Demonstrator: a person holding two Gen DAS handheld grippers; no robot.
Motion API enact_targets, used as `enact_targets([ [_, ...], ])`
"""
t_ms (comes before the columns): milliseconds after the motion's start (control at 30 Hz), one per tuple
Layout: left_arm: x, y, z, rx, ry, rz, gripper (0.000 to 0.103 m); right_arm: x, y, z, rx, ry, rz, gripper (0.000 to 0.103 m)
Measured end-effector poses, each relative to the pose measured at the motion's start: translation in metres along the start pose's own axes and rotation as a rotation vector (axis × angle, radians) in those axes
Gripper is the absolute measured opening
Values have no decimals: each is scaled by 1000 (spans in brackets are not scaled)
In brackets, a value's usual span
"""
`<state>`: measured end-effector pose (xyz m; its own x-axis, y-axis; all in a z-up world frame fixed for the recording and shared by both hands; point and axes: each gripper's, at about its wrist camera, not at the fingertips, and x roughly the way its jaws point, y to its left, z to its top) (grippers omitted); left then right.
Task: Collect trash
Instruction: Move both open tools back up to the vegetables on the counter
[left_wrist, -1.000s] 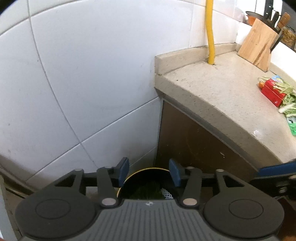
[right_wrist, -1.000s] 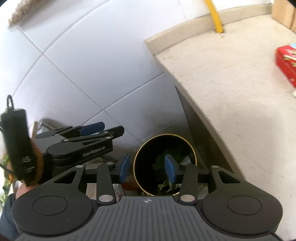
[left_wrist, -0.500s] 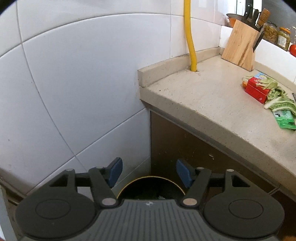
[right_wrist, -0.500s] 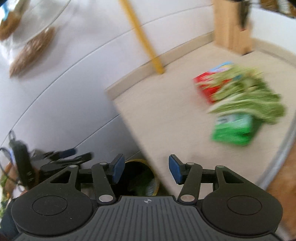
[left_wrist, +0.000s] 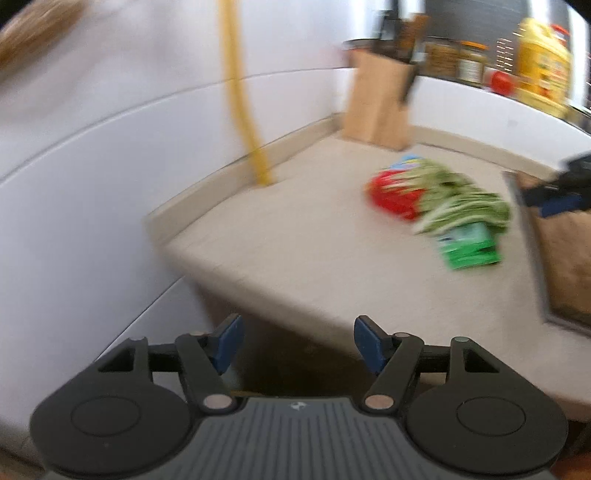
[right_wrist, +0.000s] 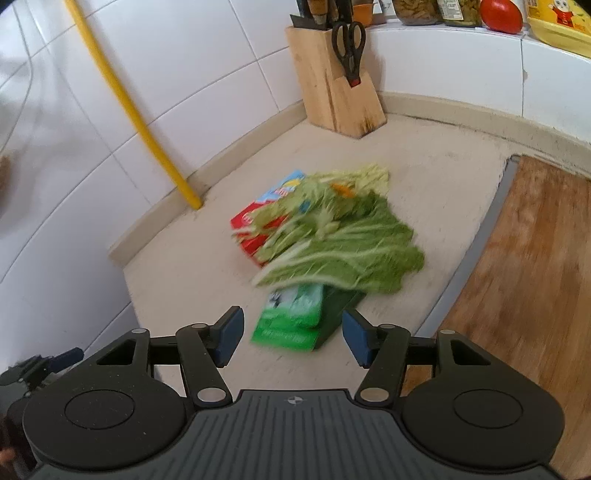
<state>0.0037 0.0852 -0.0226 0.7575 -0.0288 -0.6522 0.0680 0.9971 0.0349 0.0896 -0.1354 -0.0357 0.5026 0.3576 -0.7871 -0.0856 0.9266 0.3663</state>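
A pile of trash lies on the stone counter (right_wrist: 424, 166): leafy greens (right_wrist: 343, 251) draped over a red carton (right_wrist: 251, 232) and a green carton (right_wrist: 291, 317). My right gripper (right_wrist: 293, 336) hovers just in front of the green carton. Its jaws are opening, and the pads touch nothing. My left gripper (left_wrist: 299, 341) is open and empty at the counter's near corner, well short of the blurred greens (left_wrist: 461, 203), red carton (left_wrist: 388, 195) and green carton (left_wrist: 469, 247).
A wooden knife block (right_wrist: 332, 81) with scissors stands at the back. A yellow pipe (right_wrist: 129, 107) runs down the tiled wall into the counter. A wooden cutting board (right_wrist: 535, 277) lies to the right. Jars and a tomato (right_wrist: 500, 14) sit on the ledge.
Both grippers swung up and right, from over the black bin by the wall to the counter. The bin has left both views. Both pairs of jaws stand wider.
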Motion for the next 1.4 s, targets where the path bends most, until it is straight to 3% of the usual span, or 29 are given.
enact_targets([
  [200, 8, -31, 27, -46, 6, -117, 63, 15, -15, 19, -115, -13, -26, 73],
  [333, 14, -40, 32, -79, 30, -116, 63, 27, -31, 35, -102, -6, -12, 73],
  [500, 19, -47, 36, -134, 39, -111, 63, 46, -46, 63, -26, 7, 90, 73],
  [800, 34, -57, 37, -228, 76, -109, 64, 109, -31, 105, -82, 54, 125, 76],
  [833, 35, -58, 36, -230, 82, -112, 64, 116, -30, 108, -93, 68, 119, 74],
  [900, 36, -60, 35, -228, 96, -119, 64, 126, -29, 108, -98, 107, 120, 56],
  [967, 36, -61, 34, -217, 101, -126, 64, 126, -31, 105, -81, 121, 135, 51],
  [1033, 36, -60, 36, -216, 99, -129, 64, 119, -34, 103, -71, 111, 137, 41],
  [1100, 36, -58, 37, -228, 90, -137, 64, 109, -38, 103, -55, 112, 147, 25],
  [1233, 36, -55, 41, -238, 77, -163, 64, 90, -42, 102, -64, 117, 168, 21],
  [1400, 36, -57, 47, -207, 62, -184, 64, 60, -55, 97, 33, 95, 247, 17],
])
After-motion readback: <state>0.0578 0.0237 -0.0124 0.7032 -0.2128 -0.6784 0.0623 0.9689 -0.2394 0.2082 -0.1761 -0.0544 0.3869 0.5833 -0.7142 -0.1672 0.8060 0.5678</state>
